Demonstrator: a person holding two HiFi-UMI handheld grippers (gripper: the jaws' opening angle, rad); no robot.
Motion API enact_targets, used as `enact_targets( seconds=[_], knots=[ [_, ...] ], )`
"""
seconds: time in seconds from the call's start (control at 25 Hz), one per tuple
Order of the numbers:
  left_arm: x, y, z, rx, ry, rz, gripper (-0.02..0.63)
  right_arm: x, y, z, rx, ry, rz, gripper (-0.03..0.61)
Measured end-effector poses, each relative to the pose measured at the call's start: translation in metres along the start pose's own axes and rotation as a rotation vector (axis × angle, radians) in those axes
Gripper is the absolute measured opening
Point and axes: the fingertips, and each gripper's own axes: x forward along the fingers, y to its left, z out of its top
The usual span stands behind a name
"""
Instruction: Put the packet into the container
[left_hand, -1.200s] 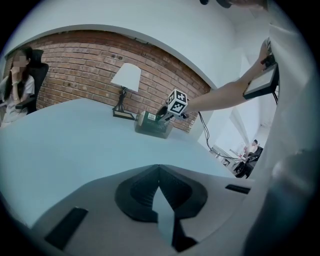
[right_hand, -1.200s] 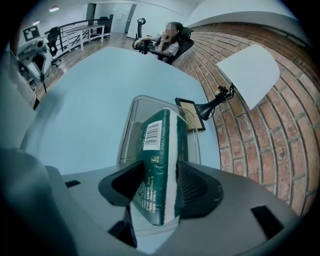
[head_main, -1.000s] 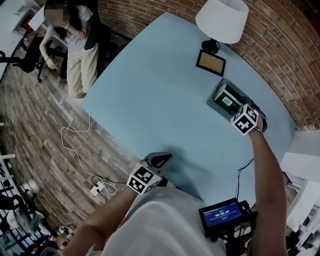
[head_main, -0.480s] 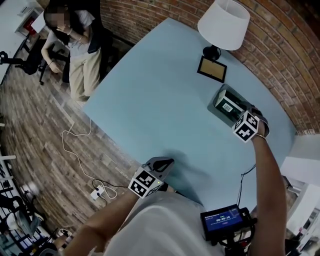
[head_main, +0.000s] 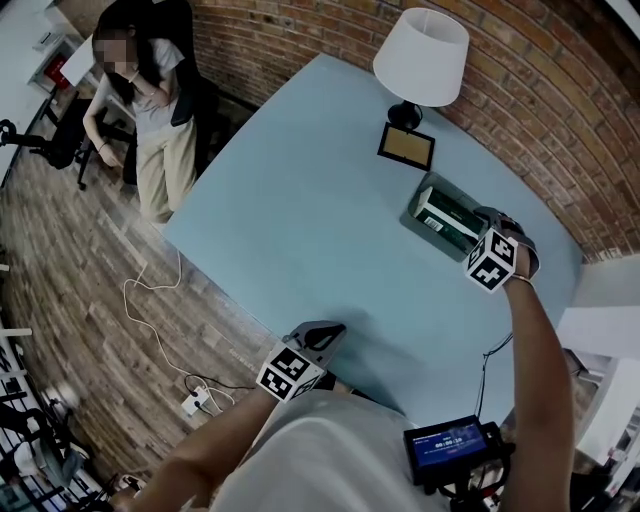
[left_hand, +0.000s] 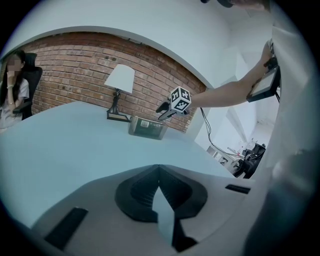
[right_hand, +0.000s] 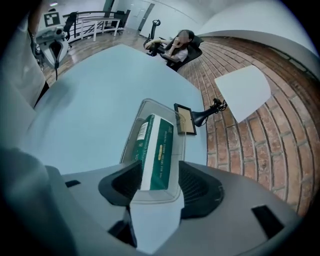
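Observation:
A green and white packet (right_hand: 157, 145) stands on its long edge inside the clear container (right_hand: 148, 107) on the pale blue table (head_main: 300, 200). In the head view the container (head_main: 412, 222) with the packet (head_main: 447, 215) sits at the table's far right. My right gripper (head_main: 487, 215) hovers at the container's near end. Its jaws (right_hand: 160, 168) stand wide open on either side of the packet's near end, with a gap at the right pad. At the table's near edge my left gripper (head_main: 322, 333) is shut, and its pads (left_hand: 159, 170) meet with nothing between them.
A white-shaded lamp (head_main: 420, 58) and a small framed picture (head_main: 406, 147) stand just beyond the container, by the brick wall. A person (head_main: 150, 110) sits off the table's far left corner. A cable (head_main: 150, 300) lies on the wooden floor.
My right gripper has drawn back a little from the container, and the packet stays inside. The left gripper has hardly moved.

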Motion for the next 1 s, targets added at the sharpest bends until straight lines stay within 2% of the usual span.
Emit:
enact_targets(
  seconds=[0.12,0.16,0.28,0.36,0.52,0.84,1.0],
  knots=[
    [0.002,-0.009,0.005,0.018,-0.003,-0.007,0.008,-0.017,0.001,-0.009,0.034,-0.024,-0.017,0.23],
    [0.003,-0.012,0.007,0.027,-0.005,-0.01,0.008,-0.023,0.002,-0.013,0.04,-0.031,-0.032,0.208],
    [0.007,-0.023,0.013,0.048,-0.011,-0.017,0.008,-0.043,0.003,-0.025,0.056,-0.052,-0.096,0.053],
    [0.008,-0.028,0.018,0.047,-0.02,-0.022,0.008,-0.056,0.008,-0.034,0.094,-0.066,-0.115,0.02],
    [0.012,-0.034,0.028,0.049,-0.034,-0.023,0.008,-0.079,0.025,-0.047,0.216,-0.119,-0.087,0.009],
    [0.025,-0.058,0.039,0.107,-0.03,-0.042,0.008,-0.132,0.079,-0.074,0.589,-0.314,-0.025,0.009],
    [0.034,-0.08,0.042,0.125,-0.017,-0.062,0.008,-0.151,0.11,-0.095,0.722,-0.393,0.003,0.009]
  ],
)
